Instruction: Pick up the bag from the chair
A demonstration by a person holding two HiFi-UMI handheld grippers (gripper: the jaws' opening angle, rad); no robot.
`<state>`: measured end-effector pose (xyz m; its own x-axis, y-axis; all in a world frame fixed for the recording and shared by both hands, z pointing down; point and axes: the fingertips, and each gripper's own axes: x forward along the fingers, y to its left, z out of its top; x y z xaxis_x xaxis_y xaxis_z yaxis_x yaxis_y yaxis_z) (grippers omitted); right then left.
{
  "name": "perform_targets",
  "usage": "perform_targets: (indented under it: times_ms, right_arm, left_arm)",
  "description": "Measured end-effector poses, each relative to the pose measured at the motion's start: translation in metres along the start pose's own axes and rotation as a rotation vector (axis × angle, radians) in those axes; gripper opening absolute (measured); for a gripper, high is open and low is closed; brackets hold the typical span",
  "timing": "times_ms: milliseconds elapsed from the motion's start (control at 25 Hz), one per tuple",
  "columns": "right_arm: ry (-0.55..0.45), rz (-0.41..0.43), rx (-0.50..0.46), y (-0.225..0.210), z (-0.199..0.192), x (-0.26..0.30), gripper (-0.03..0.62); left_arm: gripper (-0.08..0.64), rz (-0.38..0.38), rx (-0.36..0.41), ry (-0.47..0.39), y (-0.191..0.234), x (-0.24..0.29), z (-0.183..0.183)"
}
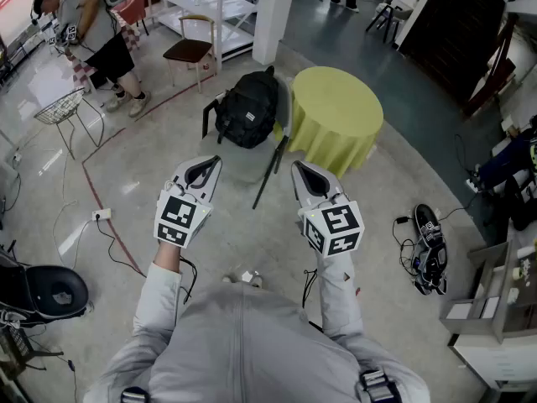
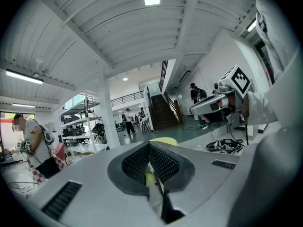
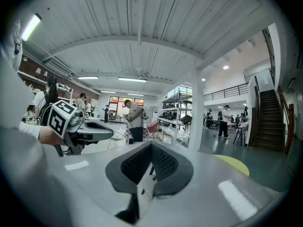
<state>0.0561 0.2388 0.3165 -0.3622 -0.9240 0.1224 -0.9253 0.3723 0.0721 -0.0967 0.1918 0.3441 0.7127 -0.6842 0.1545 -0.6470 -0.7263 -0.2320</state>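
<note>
Both grippers closed and empty, bag on the chair ahead

Left gripper (image 1: 216, 160) and right gripper (image 1: 296, 167) are held side by side in front of the person, well apart from each other, and both point forward toward the chair (image 1: 237, 163). In the left gripper view the two dark pads meet at their tips and nothing is between them. The right gripper view shows the same: jaws pressed together, nothing held.

The black bag (image 1: 247, 109) stands on the seat of the chair and leans against its backrest. It is a backpack with a handle on top. Both grippers are near the front edge of the chair but do not touch the chair or the bag.

Just behind the chair, on the right, is a round table (image 1: 337, 116) covered with a yellow-green cloth. A white pillar (image 1: 273, 13) stands further back. At the far left another person (image 1: 92, 30) bends forward near a white wire stool (image 1: 60, 107). On the floor to the right lie black shoes (image 1: 428, 254) among cables.
</note>
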Motion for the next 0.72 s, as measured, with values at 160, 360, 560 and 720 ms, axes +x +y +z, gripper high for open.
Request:
perform_targets:
  times_ms: [160, 360, 560, 720]
  right_arm:
    - [-0.006, -0.004, 0.014, -0.010, -0.003, 0.002, 0.009]
    - [-0.013, 0.026, 0.054, -0.022, -0.008, 0.007, 0.009]
    - [0.019, 0.056, 0.036, -0.034, -0.017, 0.017, 0.009]
    - [0.063, 0.098, 0.028, -0.041, -0.034, 0.024, 0.009]
  left_arm:
    - [0.006, 0.015, -0.025, 0.010, 0.001, 0.005, -0.006]
    - [0.005, 0.033, -0.049, 0.026, 0.000, 0.015, -0.013]
    - [0.006, 0.063, -0.070, 0.037, 0.002, 0.022, -0.018]
    - [0.005, 0.089, -0.100, 0.059, -0.001, 0.028, -0.029]
